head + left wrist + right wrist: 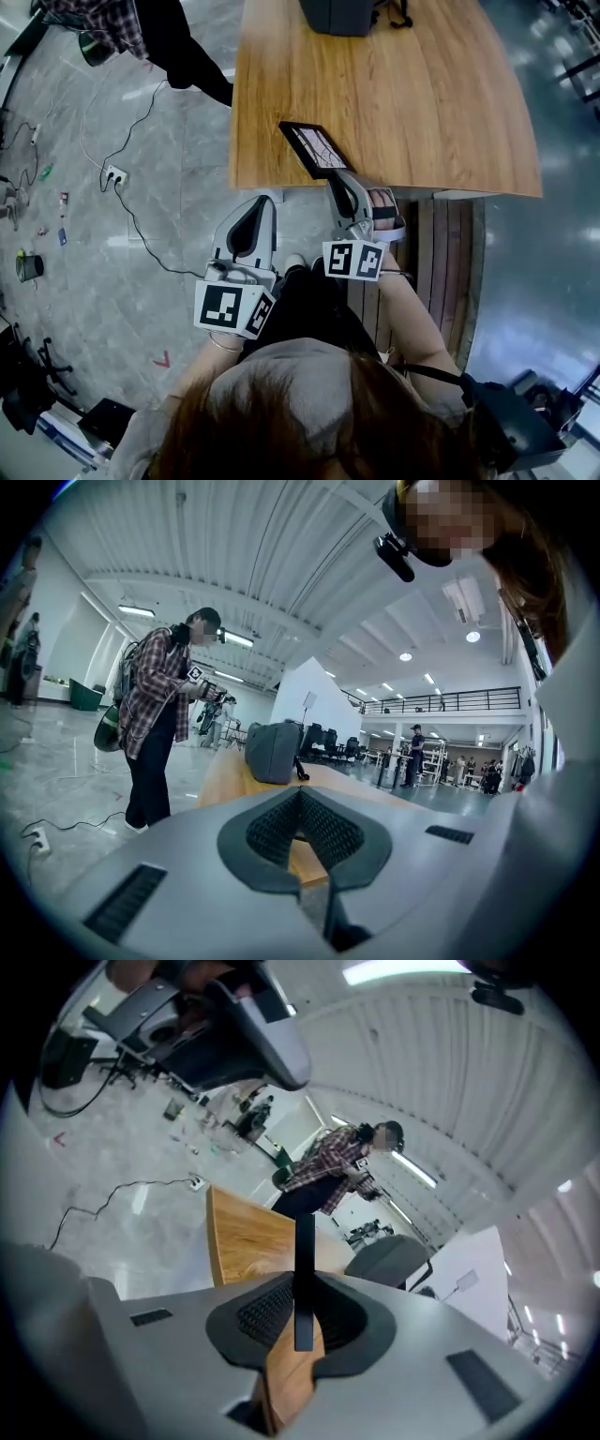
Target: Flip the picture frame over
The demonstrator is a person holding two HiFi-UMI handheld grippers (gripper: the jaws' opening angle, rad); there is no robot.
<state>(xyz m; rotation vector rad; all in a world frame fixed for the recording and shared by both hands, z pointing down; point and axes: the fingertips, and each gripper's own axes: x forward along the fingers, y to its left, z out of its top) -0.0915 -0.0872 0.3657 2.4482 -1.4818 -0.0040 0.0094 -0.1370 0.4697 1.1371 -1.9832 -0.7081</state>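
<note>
The black picture frame [314, 147] hangs tilted just above the near edge of the wooden table [422, 103], its picture side showing in the head view. My right gripper [338, 178] is shut on the frame's near corner. In the right gripper view the frame [303, 1269] shows edge-on as a thin dark bar standing upright between the pads, with the table [248, 1232] beyond. My left gripper [253, 208] hovers over the floor to the left of the table's corner, shut and holding nothing. In its own view the left gripper [300, 803] points level along the table [225, 775].
A grey bag [342, 14] [274, 752] stands at the table's far end. A person in a plaid shirt [141, 28] [159, 714] stands by the far left corner. A power strip [114, 175] with a cable lies on the floor. A slatted wooden bench [450, 253] is at my right.
</note>
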